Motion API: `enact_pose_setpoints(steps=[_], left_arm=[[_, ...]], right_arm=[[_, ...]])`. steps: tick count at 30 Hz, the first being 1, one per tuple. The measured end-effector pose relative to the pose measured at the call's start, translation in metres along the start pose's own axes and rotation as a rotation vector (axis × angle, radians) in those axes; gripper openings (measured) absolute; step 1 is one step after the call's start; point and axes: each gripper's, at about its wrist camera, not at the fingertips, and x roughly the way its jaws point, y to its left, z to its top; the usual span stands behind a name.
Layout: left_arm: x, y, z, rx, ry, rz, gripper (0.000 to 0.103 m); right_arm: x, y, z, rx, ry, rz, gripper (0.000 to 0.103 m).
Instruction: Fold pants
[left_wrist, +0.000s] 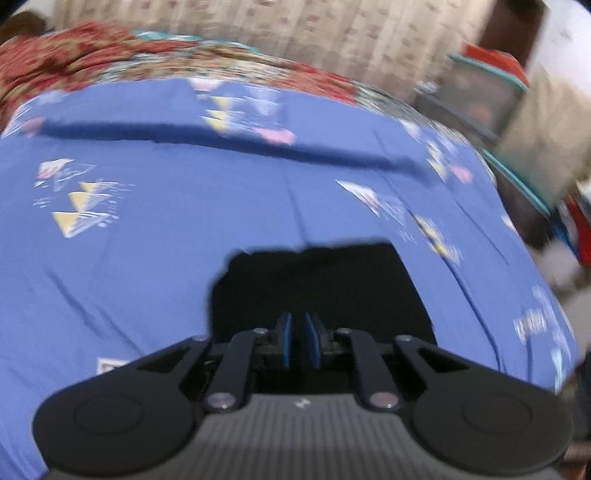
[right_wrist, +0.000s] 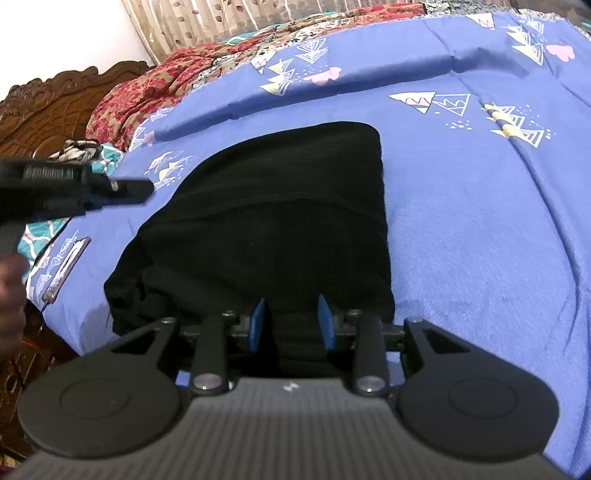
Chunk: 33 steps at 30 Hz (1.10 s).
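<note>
Black pants (right_wrist: 273, 221) lie folded into a compact bundle on a blue patterned bed sheet (right_wrist: 480, 240). My right gripper (right_wrist: 291, 319) is open, its blue pads on either side of the near edge of the pants. My left gripper (left_wrist: 298, 332) is nearly shut with a thin gap between the blue pads, held just above the pants (left_wrist: 317, 288); nothing shows between the pads. The left gripper also shows in the right wrist view (right_wrist: 144, 188), blurred, left of the pants and above the sheet.
A red floral blanket (right_wrist: 155, 88) is bunched at the head of the bed by a carved wooden headboard (right_wrist: 48, 110). A phone (right_wrist: 66, 267) lies on the sheet left of the pants. Curtains (left_wrist: 295, 26) hang behind. Furniture (left_wrist: 480, 96) stands beyond the bed's right edge.
</note>
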Motion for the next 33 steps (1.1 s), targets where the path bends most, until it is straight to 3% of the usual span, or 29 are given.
enact_pose_setpoints(steps=[3,6,11,21,27,33], left_arm=[[0.007,-0.008,-0.019,0.053,0.04,0.019,0.011],[0.019,0.001,-0.035,0.018,0.112,0.058,0.01],[0.018,0.018,-0.046,-0.075,0.107,0.04,0.009],[0.021,0.031,-0.044,-0.152,0.114,0.014,0.009],[0.022,0.031,-0.045,-0.152,0.118,0.017,0.009],[0.024,0.03,-0.044,-0.15,0.124,0.023,0.009]], right_arm=[[-0.003,0.005,-0.004,-0.016,0.006,-0.003,0.037],[-0.004,0.008,-0.006,-0.014,0.016,0.0,0.037],[-0.001,0.012,-0.01,-0.039,0.024,0.003,0.038],[-0.001,0.006,-0.012,0.013,0.009,0.04,0.045],[-0.001,0.008,-0.014,0.002,0.005,0.06,0.054],[-0.001,0.009,-0.014,0.003,0.003,0.068,0.055]])
